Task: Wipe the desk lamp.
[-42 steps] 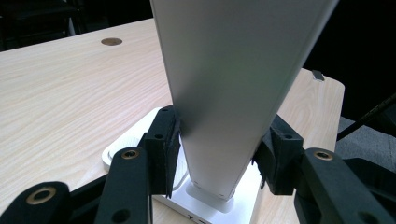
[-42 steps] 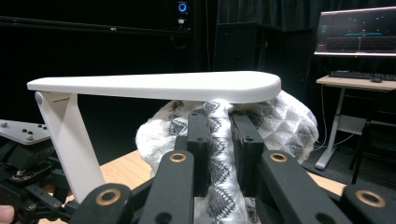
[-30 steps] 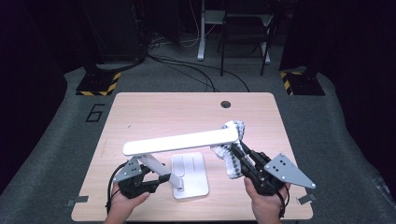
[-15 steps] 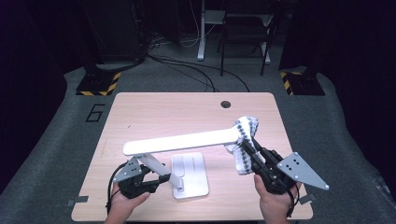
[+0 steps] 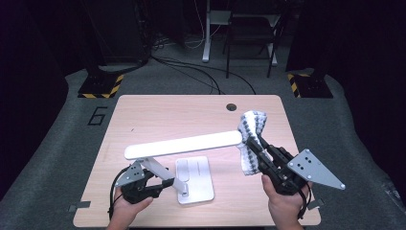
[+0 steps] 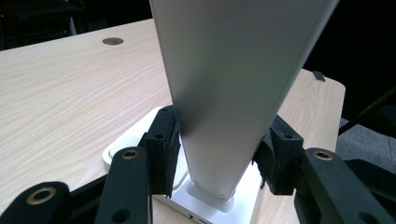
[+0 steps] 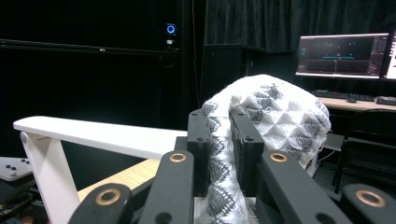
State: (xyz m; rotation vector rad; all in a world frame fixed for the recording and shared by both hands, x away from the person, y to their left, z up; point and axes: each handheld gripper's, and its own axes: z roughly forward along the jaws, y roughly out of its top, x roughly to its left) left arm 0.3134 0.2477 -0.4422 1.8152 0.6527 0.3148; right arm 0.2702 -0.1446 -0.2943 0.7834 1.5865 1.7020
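Note:
A white desk lamp stands at the table's front middle, with a flat base (image 5: pixel 194 179) and a long head bar (image 5: pixel 184 143) running left to right. My left gripper (image 5: pixel 165 184) is shut on the lamp's slanted arm (image 6: pixel 224 84), whose pads (image 6: pixel 170 149) press both its sides just above the base (image 6: pixel 116 148). My right gripper (image 5: pixel 253 146) is shut on a white and grey patterned cloth (image 5: pixel 251 124), held against the right end of the head bar. In the right gripper view the cloth (image 7: pixel 275 112) bulges over the jaws, with the head bar (image 7: pixel 102 133) to its left.
The wooden table (image 5: pixel 158 117) has a round cable hole (image 5: pixel 231 107) at its far edge. Beyond it on the floor are cables, a chair and striped stand feet (image 5: pixel 100 88). Lit monitors (image 7: pixel 343 55) stand on a desk off to the right.
My right gripper carried the cloth to the right along the head bar to its end, then lifted slightly. The left gripper and the lamp stayed still.

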